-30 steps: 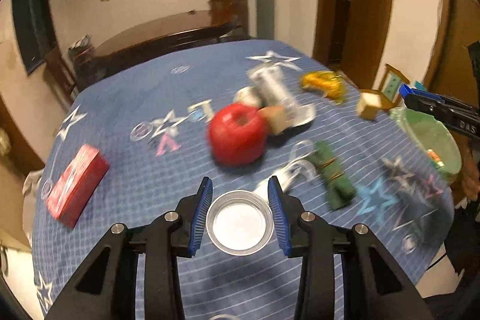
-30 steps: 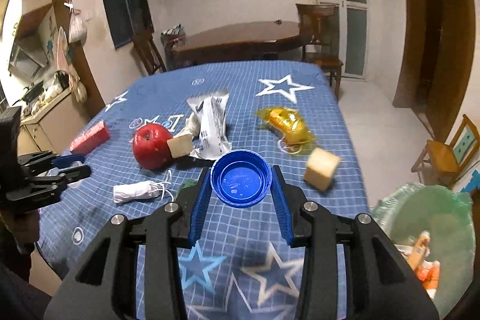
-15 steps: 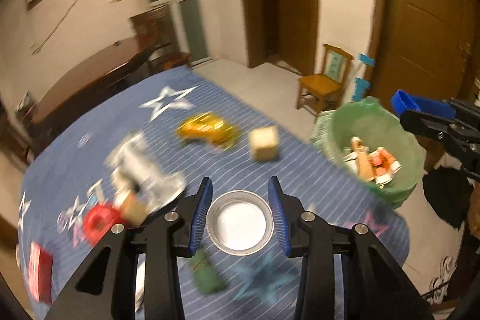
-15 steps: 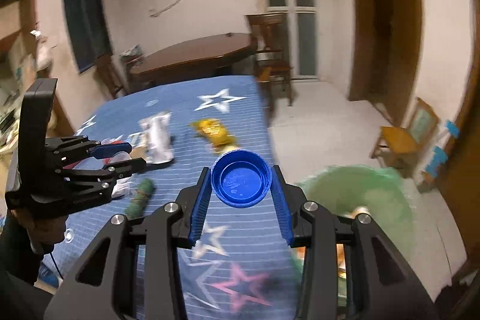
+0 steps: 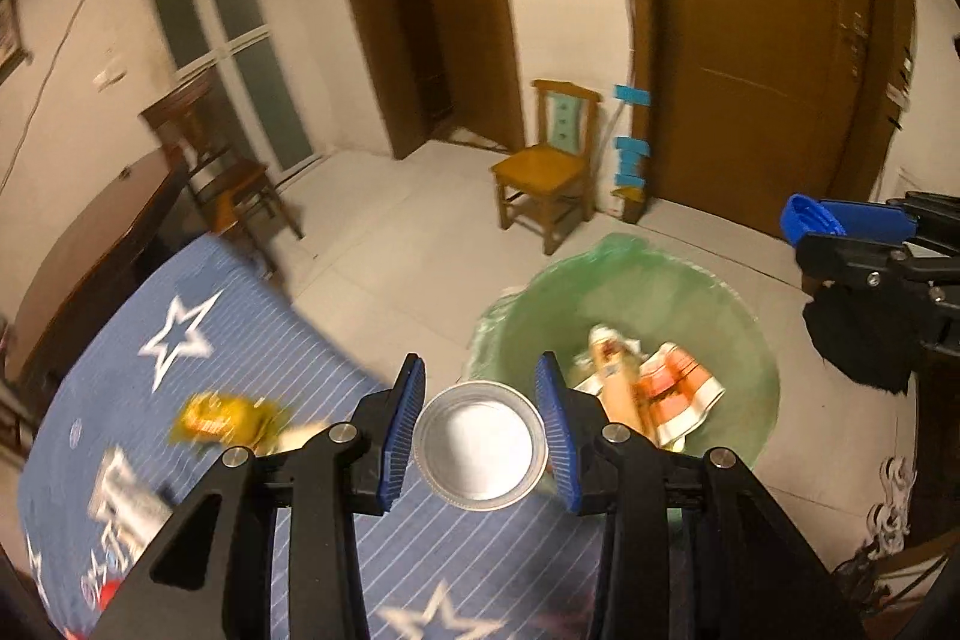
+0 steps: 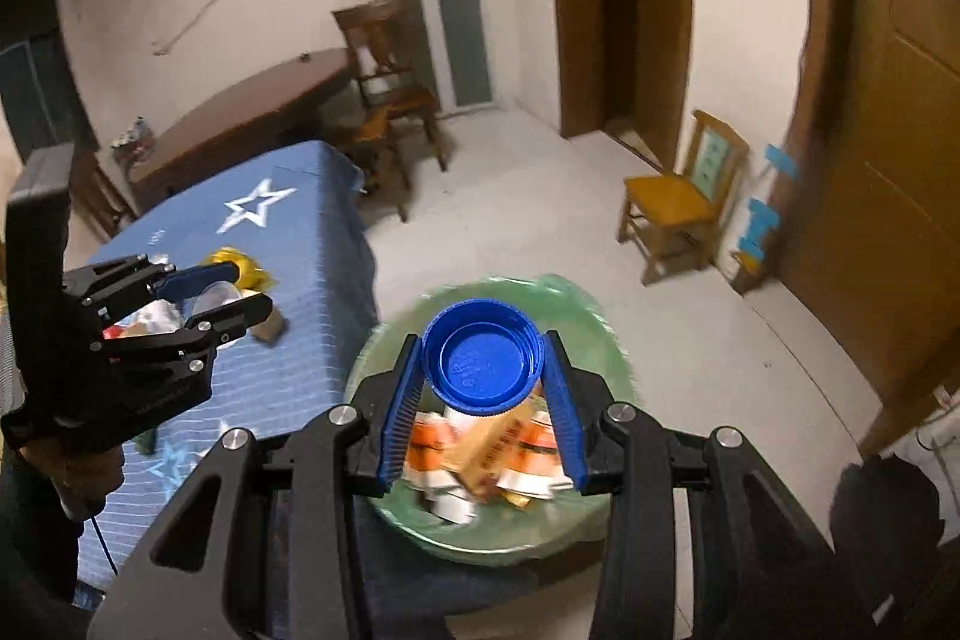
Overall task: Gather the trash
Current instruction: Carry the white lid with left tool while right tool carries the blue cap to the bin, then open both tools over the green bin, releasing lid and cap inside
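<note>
My left gripper (image 5: pixel 480 445) is shut on a clear plastic lid (image 5: pixel 480 454), held over the table's edge just beside the green-lined trash bin (image 5: pixel 708 292). A blue bottle cap (image 6: pixel 483 361) sits pinched in my right gripper (image 6: pixel 483 403), which hangs above the same bin (image 6: pixel 576 304). Wrappers and cartons (image 6: pixel 480 454) lie inside the bin. In the right wrist view the left gripper (image 6: pixel 222 295) shows at the left over the table. In the left wrist view the right gripper (image 5: pixel 840 226) with its blue cap shows at the right.
The table with the blue star cloth (image 5: pixel 180 340) still carries a yellow wrapper (image 5: pixel 222 418) and blurred items (image 5: pixel 120 496). A small wooden chair (image 5: pixel 552 166) stands by the brown door (image 5: pixel 774 40). A dark wooden table (image 6: pixel 240 118) and chair (image 6: pixel 390 88) stand behind.
Both grippers have swung right from over the table toward the bin, each still holding its item. The apple, red box and other table items have left the left wrist view.
</note>
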A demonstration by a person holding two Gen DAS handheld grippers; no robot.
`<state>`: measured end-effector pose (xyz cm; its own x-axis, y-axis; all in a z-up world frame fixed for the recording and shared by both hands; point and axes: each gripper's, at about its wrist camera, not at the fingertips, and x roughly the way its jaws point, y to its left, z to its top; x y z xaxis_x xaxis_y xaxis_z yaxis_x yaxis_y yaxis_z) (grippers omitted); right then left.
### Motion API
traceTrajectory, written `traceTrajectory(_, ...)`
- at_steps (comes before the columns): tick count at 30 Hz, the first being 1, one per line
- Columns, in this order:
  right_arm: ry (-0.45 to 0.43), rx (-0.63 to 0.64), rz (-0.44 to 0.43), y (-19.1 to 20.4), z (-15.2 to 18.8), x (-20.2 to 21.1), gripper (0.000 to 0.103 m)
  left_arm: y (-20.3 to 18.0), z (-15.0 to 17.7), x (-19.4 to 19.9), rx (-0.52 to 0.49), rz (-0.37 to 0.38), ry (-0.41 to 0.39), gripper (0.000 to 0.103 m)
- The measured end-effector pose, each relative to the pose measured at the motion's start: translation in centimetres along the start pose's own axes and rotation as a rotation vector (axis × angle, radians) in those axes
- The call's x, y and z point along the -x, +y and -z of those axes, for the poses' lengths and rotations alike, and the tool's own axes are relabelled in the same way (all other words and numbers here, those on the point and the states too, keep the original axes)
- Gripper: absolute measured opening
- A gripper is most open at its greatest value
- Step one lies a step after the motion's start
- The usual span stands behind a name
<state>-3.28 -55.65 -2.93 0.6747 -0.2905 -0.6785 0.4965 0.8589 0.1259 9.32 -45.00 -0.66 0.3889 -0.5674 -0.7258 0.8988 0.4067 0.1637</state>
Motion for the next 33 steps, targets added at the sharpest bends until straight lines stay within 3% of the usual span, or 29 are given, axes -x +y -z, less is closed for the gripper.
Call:
traceTrajectory(11, 0.076, -0.01, 0.044, -2.6, -0.2, -1.6, 0.038, -5.9, -2.6, -4.9, -0.108, 0.023, 0.028, 0.04)
traceTrajectory(33, 0.163, -0.008, 0.007, -3.3, 0.0, -4.6, 0.038, -4.8, -0.9, -8.0, -0.104, 0.048, 0.084, 0.04)
